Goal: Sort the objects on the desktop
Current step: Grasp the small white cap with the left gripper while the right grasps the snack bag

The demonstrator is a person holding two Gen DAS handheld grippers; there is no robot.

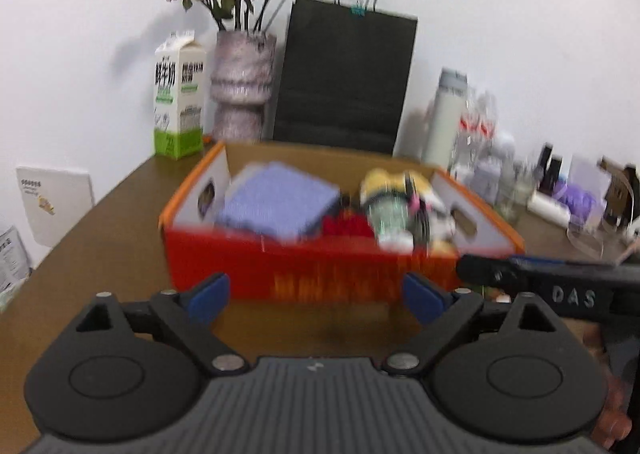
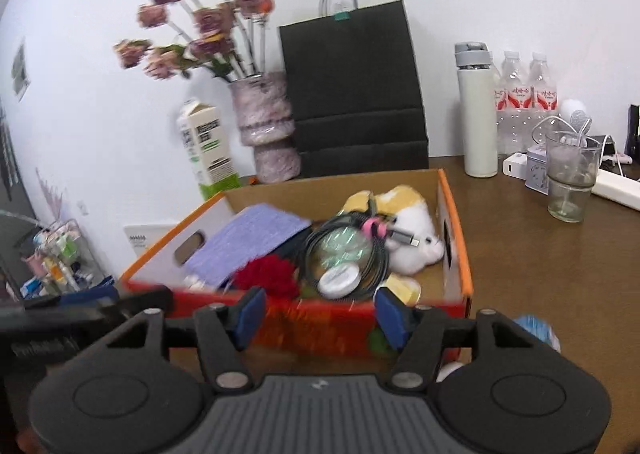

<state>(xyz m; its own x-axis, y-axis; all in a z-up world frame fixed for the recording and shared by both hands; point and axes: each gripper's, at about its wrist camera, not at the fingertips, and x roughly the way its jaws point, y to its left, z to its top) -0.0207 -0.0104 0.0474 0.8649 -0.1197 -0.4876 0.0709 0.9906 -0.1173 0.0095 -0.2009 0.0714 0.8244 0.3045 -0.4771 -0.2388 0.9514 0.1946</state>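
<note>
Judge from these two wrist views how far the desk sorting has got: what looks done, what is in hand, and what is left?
Done: the orange box already holds a purple cloth, coiled cable, plush toy and red flower. In hand: nothing; the left gripper and right gripper are both open and empty before the box. Left: a glass, thermos and bottles stand outside on the desk.

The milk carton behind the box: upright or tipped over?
Upright. The milk carton stands on its base on the table, gabled top uppermost, beside the vase.
</note>
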